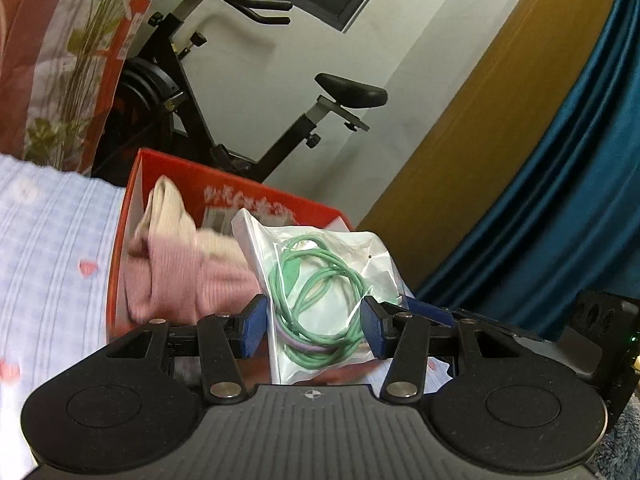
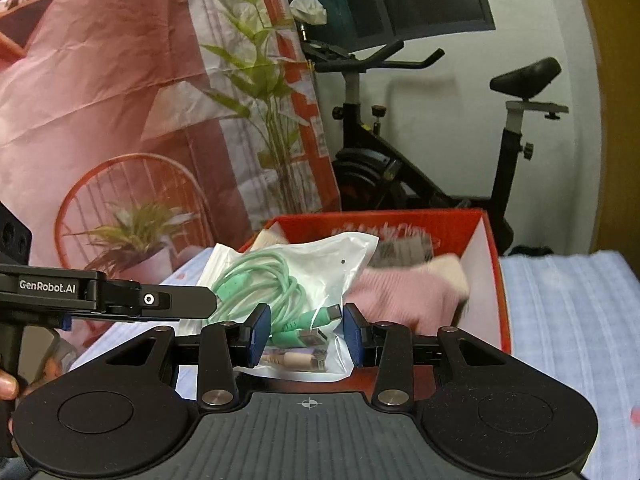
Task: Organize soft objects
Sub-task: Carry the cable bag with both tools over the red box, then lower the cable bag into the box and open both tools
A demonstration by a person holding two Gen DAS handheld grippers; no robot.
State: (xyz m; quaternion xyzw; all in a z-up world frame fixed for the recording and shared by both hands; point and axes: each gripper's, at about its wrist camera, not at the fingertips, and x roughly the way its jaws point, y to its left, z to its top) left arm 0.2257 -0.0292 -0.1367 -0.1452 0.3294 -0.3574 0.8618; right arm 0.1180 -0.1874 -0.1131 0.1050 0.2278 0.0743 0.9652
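A clear plastic pouch of coiled mint-green cable hangs between both tongs, just in front of the open red cardboard box in mid-frame. The left tongs stand half-wide, pads against the pouch's lower edges; the right tongs are narrower, gripping its plug end. The pouch's long axis runs upward and away, toward the box, where pink and cream knitted socks already lie. Both hands are equally near.

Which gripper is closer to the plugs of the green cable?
Right. The plugs lie inside the bag, between the jaws of the right gripper; the left gripper grips the bag's other side, at the coil.
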